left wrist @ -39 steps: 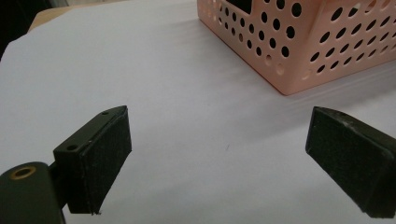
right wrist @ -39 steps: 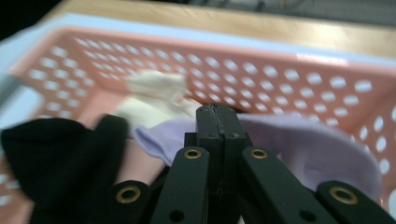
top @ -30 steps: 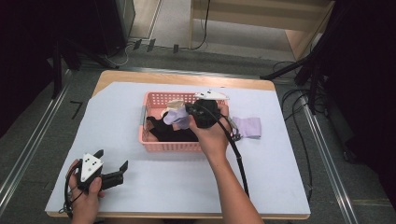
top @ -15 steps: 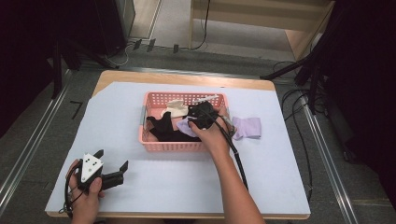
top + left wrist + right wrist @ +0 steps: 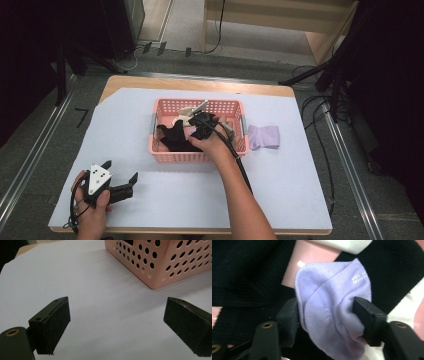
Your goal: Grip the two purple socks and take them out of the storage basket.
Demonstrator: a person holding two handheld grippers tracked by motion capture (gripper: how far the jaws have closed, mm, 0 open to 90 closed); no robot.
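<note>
Now the right gripper (image 5: pixel 325 315) has its jaws clamped on a lilac sock (image 5: pixel 332 310) down inside the pink basket (image 5: pixel 165 155), over black clothing (image 5: pixel 244 277). Lifting straight up should keep it from snagging. The left gripper (image 5: pixel 117 325), jaws apart, rests near the table's front-left corner.

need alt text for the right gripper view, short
The right gripper clamps a bunched lilac knitted sock between its two black fingers. Behind it lie black ribbed fabric, a strip of white cloth and patches of the pink plastic basket floor.
</note>
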